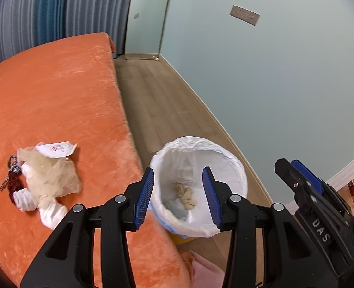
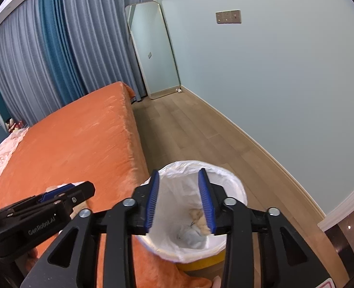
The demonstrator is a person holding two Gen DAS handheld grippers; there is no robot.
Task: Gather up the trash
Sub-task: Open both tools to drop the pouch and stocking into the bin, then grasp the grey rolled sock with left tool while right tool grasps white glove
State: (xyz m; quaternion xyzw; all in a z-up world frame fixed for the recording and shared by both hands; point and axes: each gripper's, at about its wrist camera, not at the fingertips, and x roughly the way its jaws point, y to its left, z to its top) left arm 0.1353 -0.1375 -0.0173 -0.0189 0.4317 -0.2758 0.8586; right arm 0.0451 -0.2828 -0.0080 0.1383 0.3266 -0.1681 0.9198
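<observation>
Left gripper [image 1: 178, 187]: jaws wide apart, holding nothing; poised over the bin [image 1: 237, 165], which stands on the floor against the bed [image 1: 57, 96] edge, white liner, beige scrap [image 1: 186, 195] at the bottom. Right gripper [image 2: 179, 199]: likewise spread and empty above the same bin. Remaining trash pile [image 1: 45, 180]: gauzy wrap, white rolls, printed paper slip, dark red cord; on the blanket at nine o'clock of the left gripper. Risks, judged: loose gauze may snag or drop short of the rim; a knock could tip the light bin. Legible: "DAS" on one gripper body, "GenRobot.AI" on the other; slip text unreadable.
</observation>
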